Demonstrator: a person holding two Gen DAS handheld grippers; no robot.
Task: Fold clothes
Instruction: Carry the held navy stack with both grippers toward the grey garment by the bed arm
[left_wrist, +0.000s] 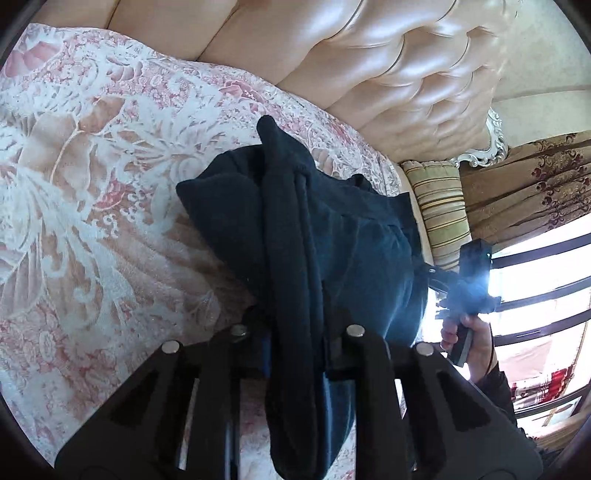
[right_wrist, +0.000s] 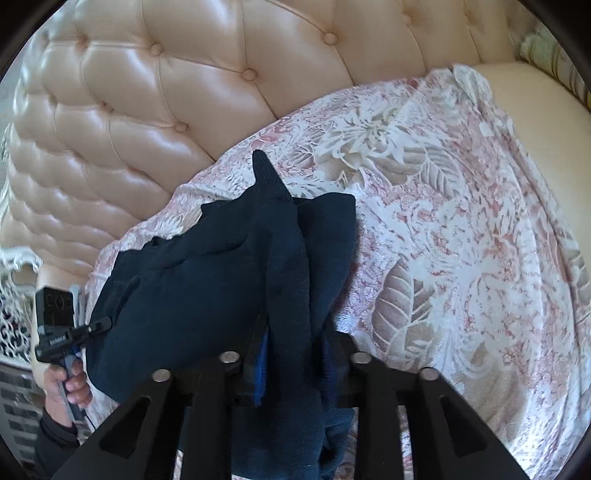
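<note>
1. Mid-fold, I'd say: both grippers have the dark navy garment (left_wrist: 295, 236) bunched up and raised off the floral bedspread (left_wrist: 92, 184), so this looks like the lift-and-carry part before laying it flat.
2. Left gripper (left_wrist: 295, 354) is pinched narrow on a thick roll of the fabric, which runs straight out ahead of it between the fingers and ends in a pointy tip.
3. Right gripper (right_wrist: 291, 369) has its jaws noticeably wider, with cloth sitting between them. Can't really tell if the pads are still pressing or if the fabric is just draped through.
4. Next move probably calls for spreading the 2 grippers apart so the bundle opens out, then lowering it onto the bedspread. If the right side has no real grip, it needs a re-pinch first.
5. Around: the tufted cream headboard (right_wrist: 147, 92) is just beyond the garment, and a striped pillow (left_wrist: 439, 206) plus curtains (left_wrist: 528, 184) sit off to the right of the left gripper.
6. Nothing's lying on the bedspread to block the drop. The main hassle is the garment being all wadded up.
</note>
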